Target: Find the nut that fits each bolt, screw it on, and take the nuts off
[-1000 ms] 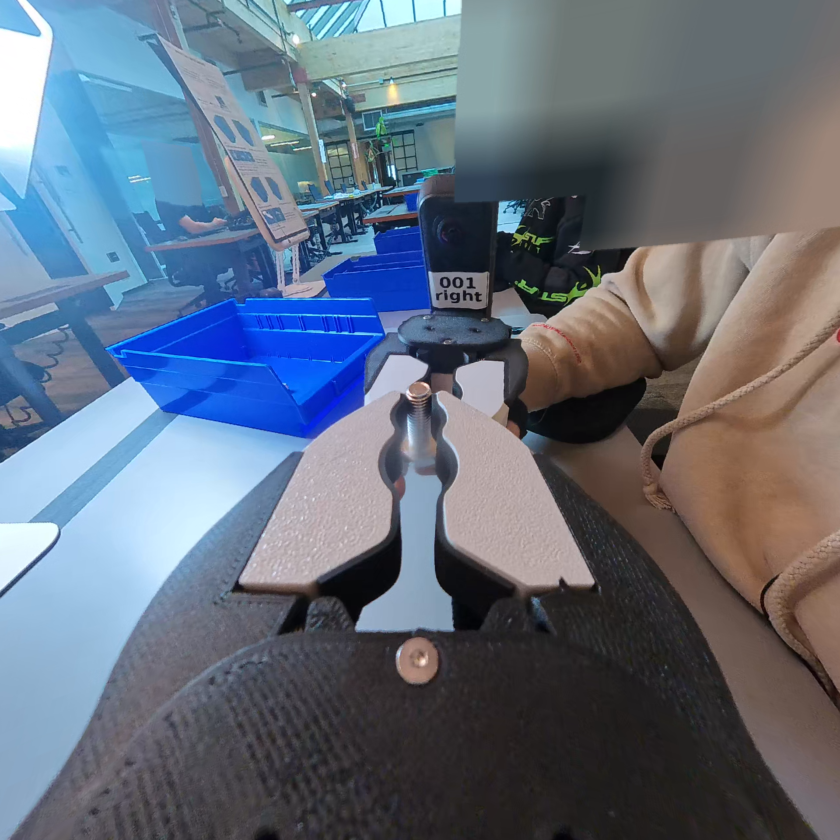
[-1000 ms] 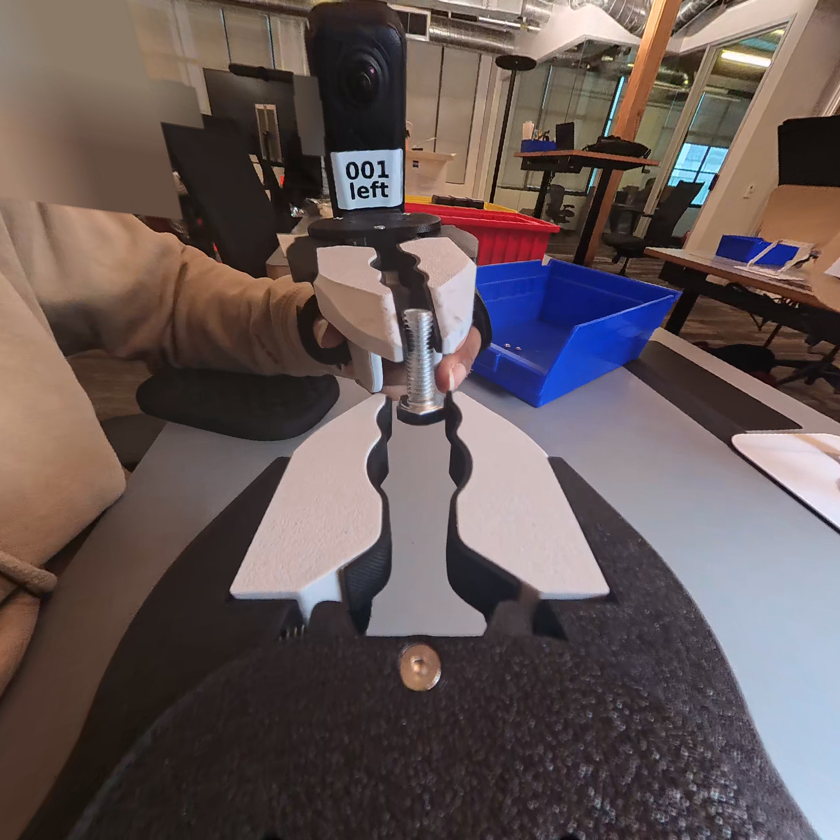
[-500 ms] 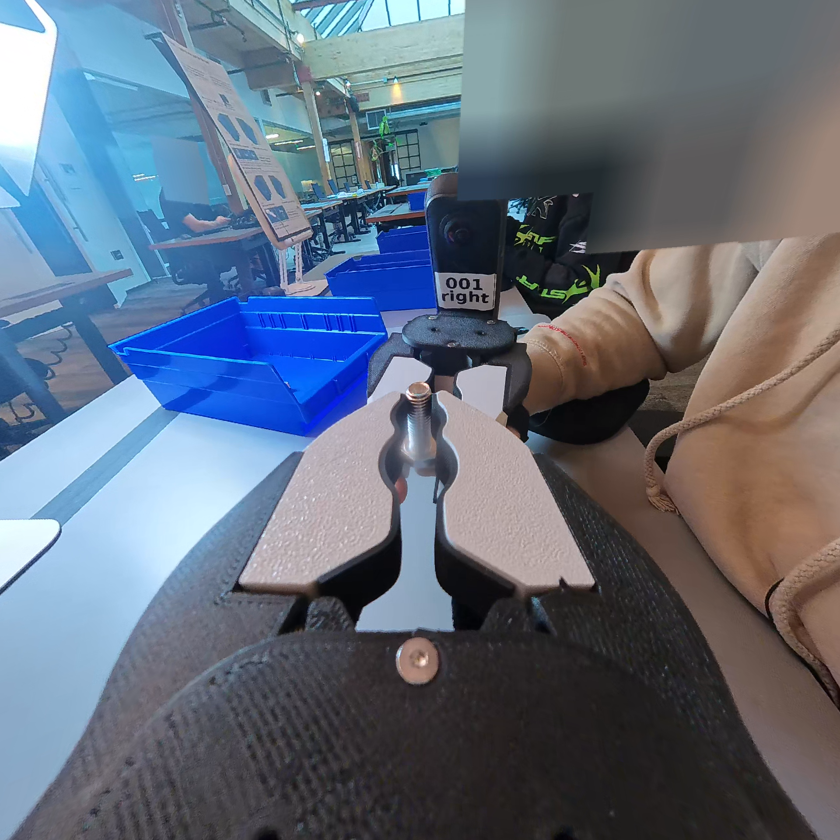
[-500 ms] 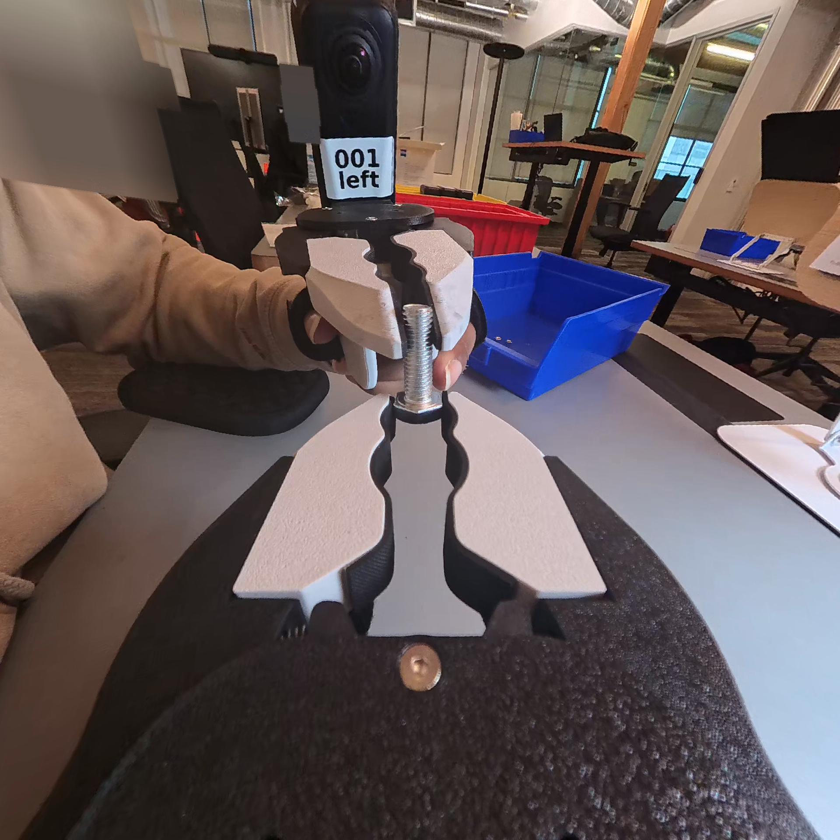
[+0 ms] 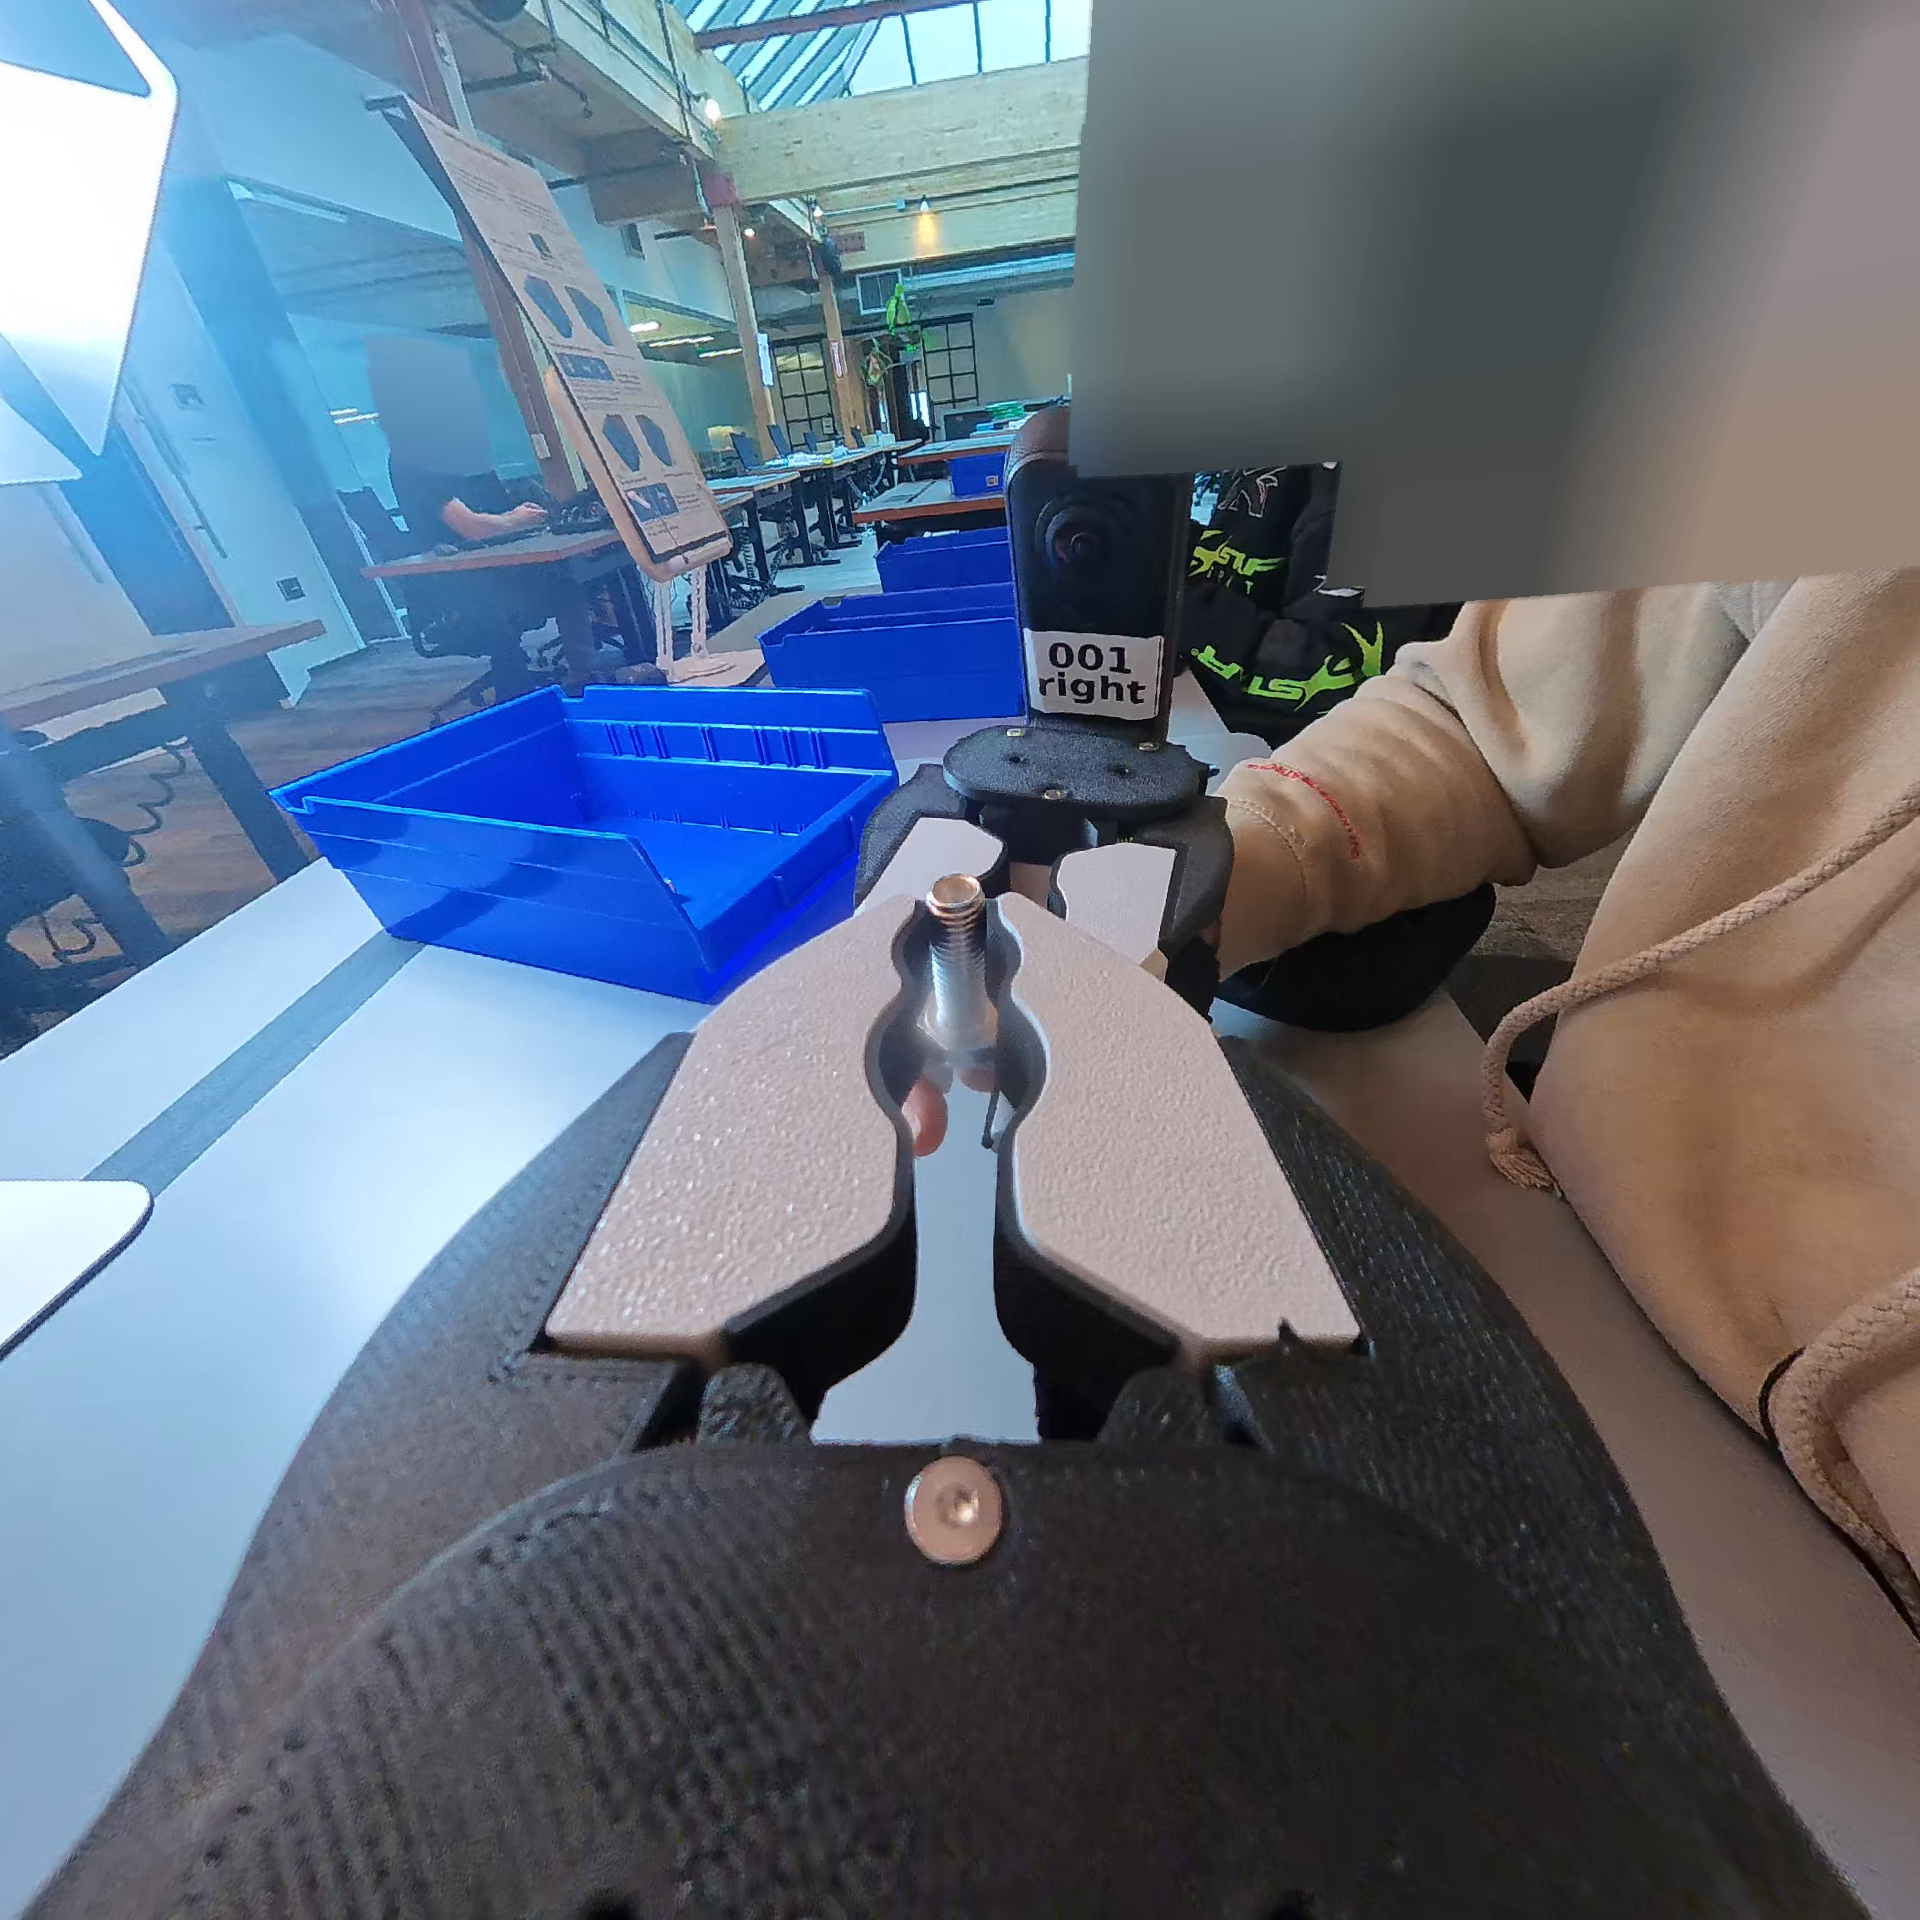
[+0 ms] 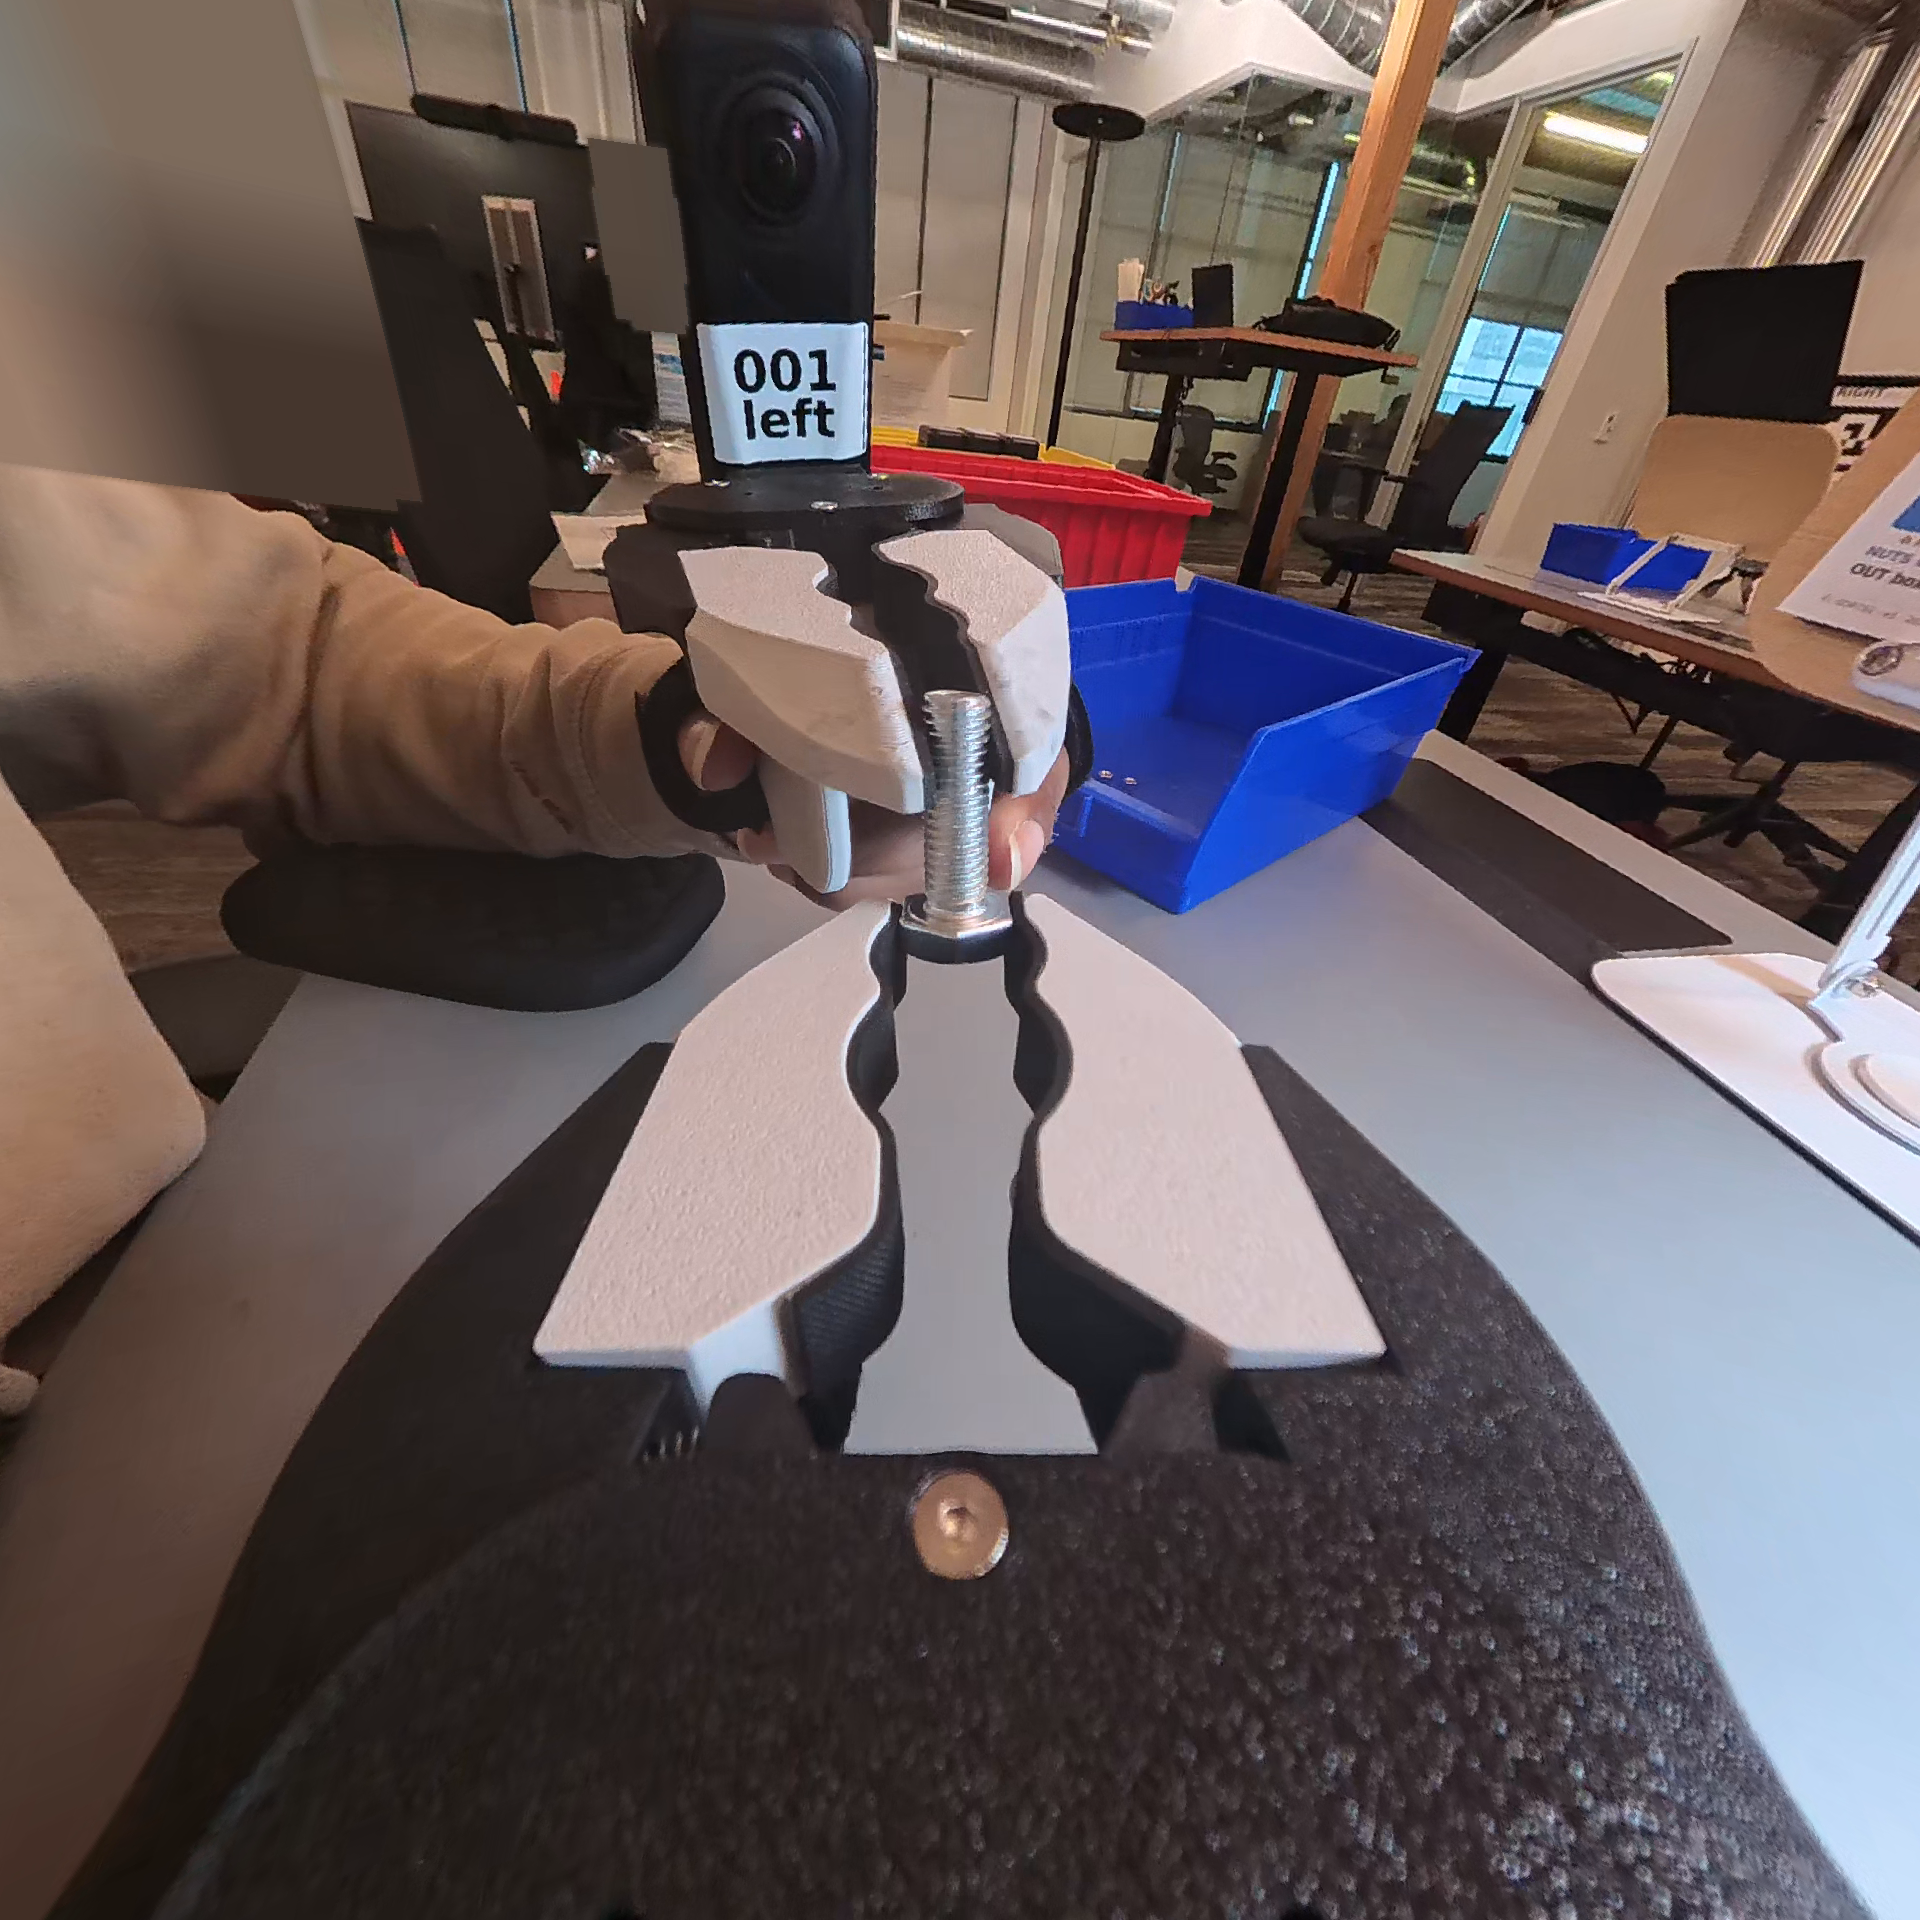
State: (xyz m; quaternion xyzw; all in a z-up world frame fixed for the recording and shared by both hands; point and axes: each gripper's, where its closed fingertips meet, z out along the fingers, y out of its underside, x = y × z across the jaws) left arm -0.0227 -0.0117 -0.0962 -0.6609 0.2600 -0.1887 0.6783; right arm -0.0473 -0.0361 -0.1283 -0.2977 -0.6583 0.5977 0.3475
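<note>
A silver threaded bolt (image 5: 954,971) stands upright between both grippers, above the grey table (image 5: 260,1143). My left gripper (image 5: 956,914) is shut across its shank, and the bare threaded end sticks up above the fingers. In the right wrist view the bolt (image 6: 958,821) rises from my right gripper (image 6: 951,925). The right gripper's fingertips are shut on the hex piece at the bolt's lower end; I cannot tell whether that is a head or a nut. The left gripper (image 6: 930,821) faces me there. The right gripper (image 5: 1039,883) shows behind the bolt in the left wrist view.
An open blue bin (image 5: 582,831) stands on the table beyond the grippers, and it also shows in the right wrist view (image 6: 1247,748). A red bin (image 6: 1039,509) stands farther back. A white stand base (image 6: 1745,1039) lies at the right. The person's beige sleeve (image 5: 1455,779) is close. My hands' fingertips stand some 4 cm from each other.
Both grippers keep their hold on the bolt. The pair has shifted slightly, and the left gripper looks a little more turned and closer in the right wrist view.
</note>
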